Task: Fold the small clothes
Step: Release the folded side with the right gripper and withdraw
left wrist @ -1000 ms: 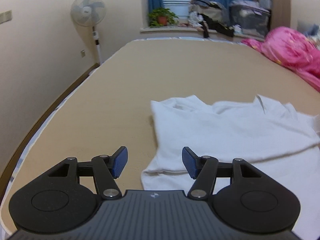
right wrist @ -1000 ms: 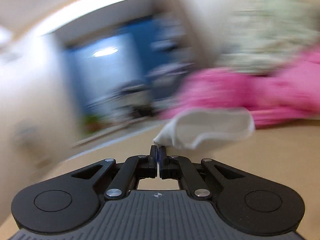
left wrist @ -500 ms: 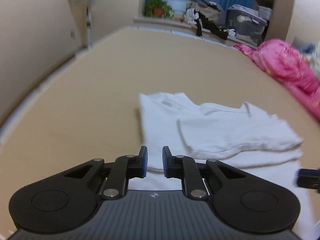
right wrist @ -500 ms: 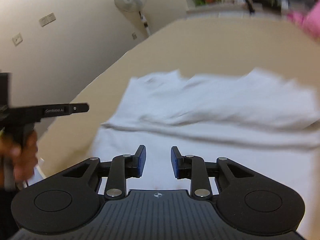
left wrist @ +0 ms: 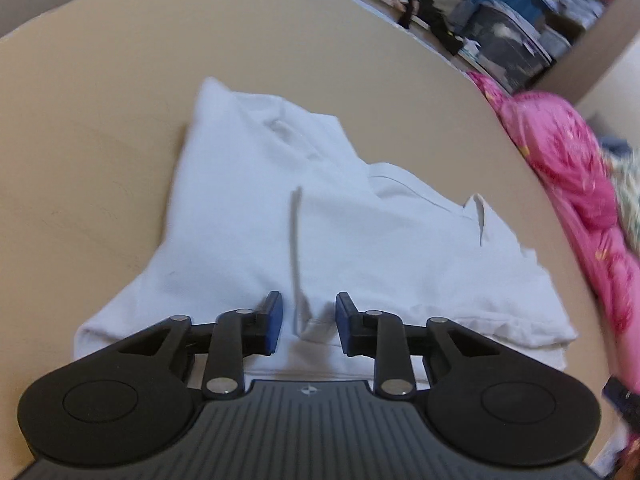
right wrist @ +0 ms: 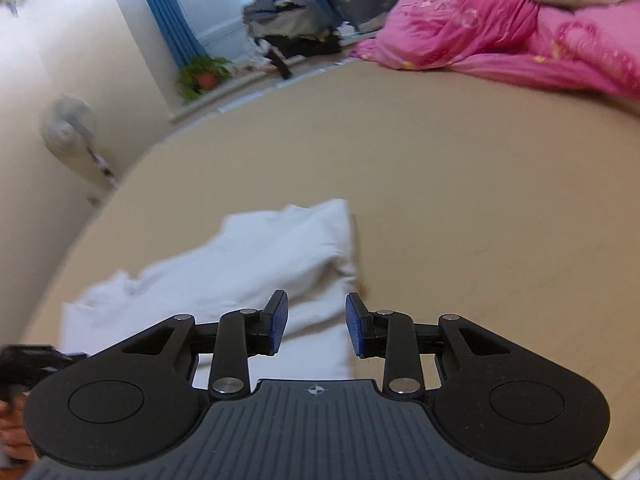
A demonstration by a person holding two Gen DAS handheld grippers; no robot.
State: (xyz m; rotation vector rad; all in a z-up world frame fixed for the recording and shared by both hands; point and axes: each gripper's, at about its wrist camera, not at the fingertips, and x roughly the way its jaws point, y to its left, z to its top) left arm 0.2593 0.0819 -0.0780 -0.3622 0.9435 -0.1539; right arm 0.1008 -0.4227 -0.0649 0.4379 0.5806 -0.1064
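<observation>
A white garment (left wrist: 280, 216) lies partly folded on the tan bed surface (left wrist: 100, 120), with one side laid over the middle. My left gripper (left wrist: 309, 322) is open and empty, low over the garment's near edge, its jaws either side of a fold line. In the right wrist view the same garment (right wrist: 248, 264) lies left of centre. My right gripper (right wrist: 317, 327) is open and empty above the garment's right edge. The left gripper's body (right wrist: 32, 360) shows at the far left of the right wrist view.
A pink quilt (right wrist: 500, 36) lies along the right side of the bed, also in the left wrist view (left wrist: 572, 184). A standing fan (right wrist: 70, 128), a potted plant (right wrist: 204, 76) and piled bags (right wrist: 288, 20) stand beyond the far edge.
The right gripper let go of the white sleeve it carried and opened, then swung to the garment's right edge. The left gripper narrowed, reopened and moved forward over the garment.
</observation>
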